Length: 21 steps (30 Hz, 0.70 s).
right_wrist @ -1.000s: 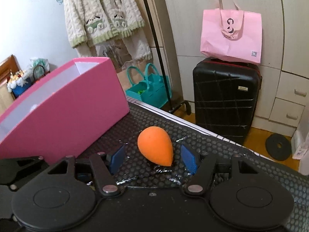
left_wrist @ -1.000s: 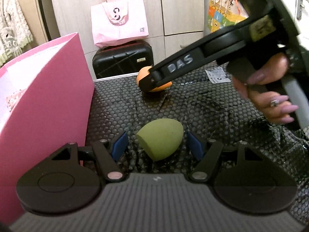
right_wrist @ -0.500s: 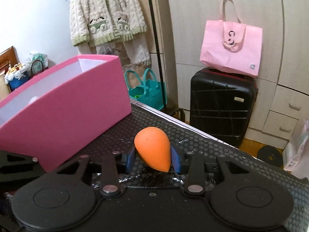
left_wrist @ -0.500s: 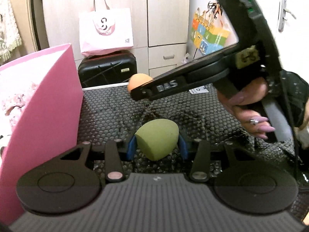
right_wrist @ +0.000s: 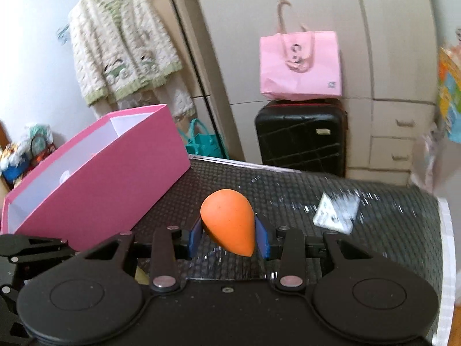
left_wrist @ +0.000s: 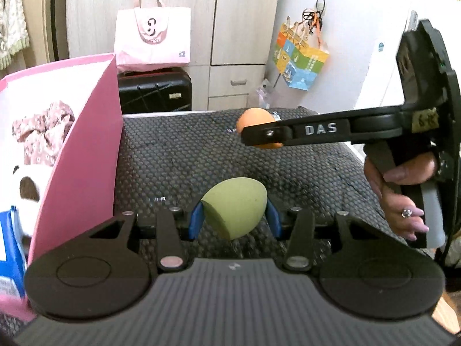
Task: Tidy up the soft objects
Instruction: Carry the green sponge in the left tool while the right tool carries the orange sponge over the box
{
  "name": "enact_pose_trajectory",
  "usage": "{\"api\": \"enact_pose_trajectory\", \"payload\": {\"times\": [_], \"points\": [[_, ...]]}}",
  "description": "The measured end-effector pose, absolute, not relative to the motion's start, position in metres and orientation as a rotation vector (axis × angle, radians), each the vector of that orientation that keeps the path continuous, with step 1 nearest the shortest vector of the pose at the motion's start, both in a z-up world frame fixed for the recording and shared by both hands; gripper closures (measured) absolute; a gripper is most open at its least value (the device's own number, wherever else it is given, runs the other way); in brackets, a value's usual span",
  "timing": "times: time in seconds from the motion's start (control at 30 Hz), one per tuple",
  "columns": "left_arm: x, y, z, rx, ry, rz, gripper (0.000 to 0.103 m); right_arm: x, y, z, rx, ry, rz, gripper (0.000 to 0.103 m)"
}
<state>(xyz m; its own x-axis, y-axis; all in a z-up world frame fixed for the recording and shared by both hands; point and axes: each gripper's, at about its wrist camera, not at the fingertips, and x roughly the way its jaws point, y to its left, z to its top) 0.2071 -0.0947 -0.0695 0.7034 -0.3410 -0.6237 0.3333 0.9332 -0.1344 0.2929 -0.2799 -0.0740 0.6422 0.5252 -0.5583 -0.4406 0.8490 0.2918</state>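
Left gripper [left_wrist: 233, 220], jaws closed on the green sponge [left_wrist: 234, 207], blue pads pressed to its flanks, cut base toward the pink box [left_wrist: 86, 144] and rounded tip away from it. Right gripper [right_wrist: 229, 238], jaws likewise closed on the orange sponge [right_wrist: 227, 220], gripped near its narrow end with the broad end standing clear above the pads. Both sponges appear lifted off the black mat [right_wrist: 288, 190], to the open side of the box; the box sits on the mat's edge, its rim above the level of the pads. Inside the box lie a floral scrunchie [left_wrist: 43, 132] and a white plush [left_wrist: 26, 184]. Probable hazards: soft foam may squirm or pop out of the pads, the orange one more readily, since its taper gives little bearing; a low carry could strike the box wall and shove or tip the light box; two grippers converging on one opening may collide; a white card [right_wrist: 335, 212] lies on the mat away from the box
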Motion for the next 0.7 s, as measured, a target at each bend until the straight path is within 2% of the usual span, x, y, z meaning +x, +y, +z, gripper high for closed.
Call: {"api": "enact_pose_trajectory", "payload": {"times": [0.7], "points": [[0.128,-0.047,-0.030,0.047,0.719,-0.464,0.059,0.172,-0.277,-0.055,0.105,0.756,0.390,0.058]]}}
